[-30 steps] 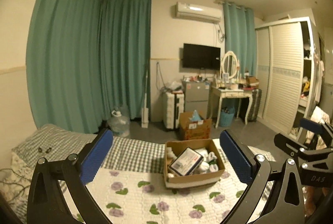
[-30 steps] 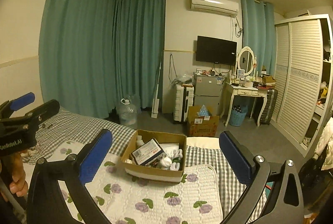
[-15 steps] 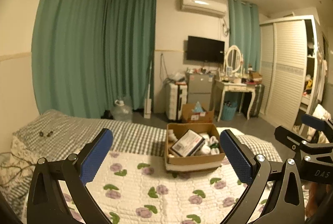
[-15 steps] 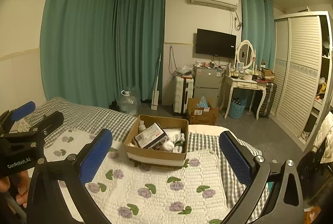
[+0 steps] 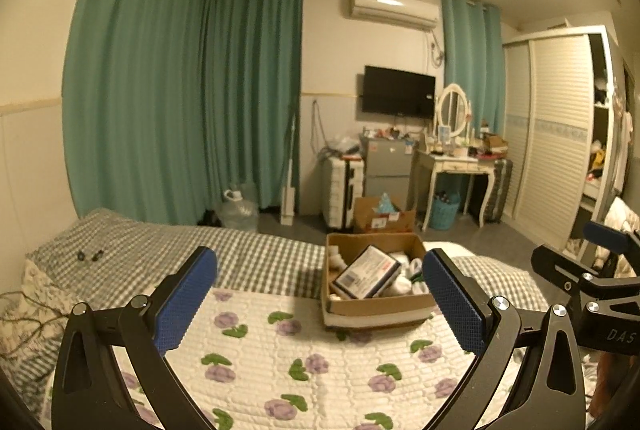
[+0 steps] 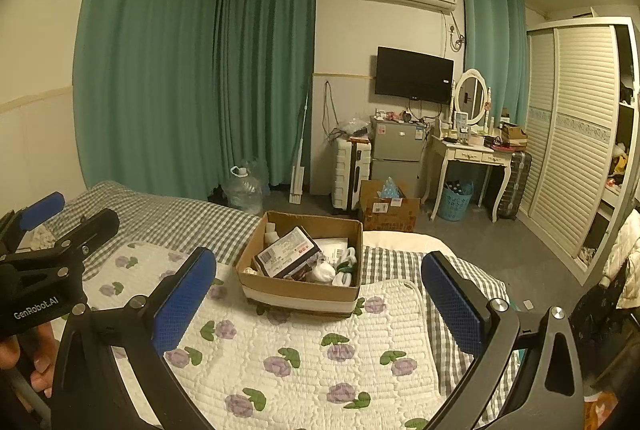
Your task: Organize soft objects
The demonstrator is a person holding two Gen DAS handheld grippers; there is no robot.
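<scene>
A white quilted pad with purple flowers (image 5: 304, 354) lies on the bed, over a grey checked sheet (image 5: 192, 250); the pad also shows in the right wrist view (image 6: 304, 350). An open cardboard box (image 5: 376, 304) stands on the pad, holding a printed packet (image 5: 366, 272) and white items; the box also shows in the right wrist view (image 6: 300, 294). My left gripper (image 5: 320, 304) is open and empty above the pad, short of the box. My right gripper (image 6: 318, 304) is open and empty, to the right of the left one.
Green curtains (image 5: 180, 102) hang behind the bed. On the floor stand a water jug (image 5: 238, 208), a suitcase (image 5: 344, 190), a second cardboard box (image 5: 382, 218), a small fridge and a dressing table (image 5: 456, 166). A slatted wardrobe (image 5: 556, 134) is at the right.
Both grippers have tilted down and moved closer over the bed; more of the flowered pad shows and the box looks nearer. Both stay open and empty.
</scene>
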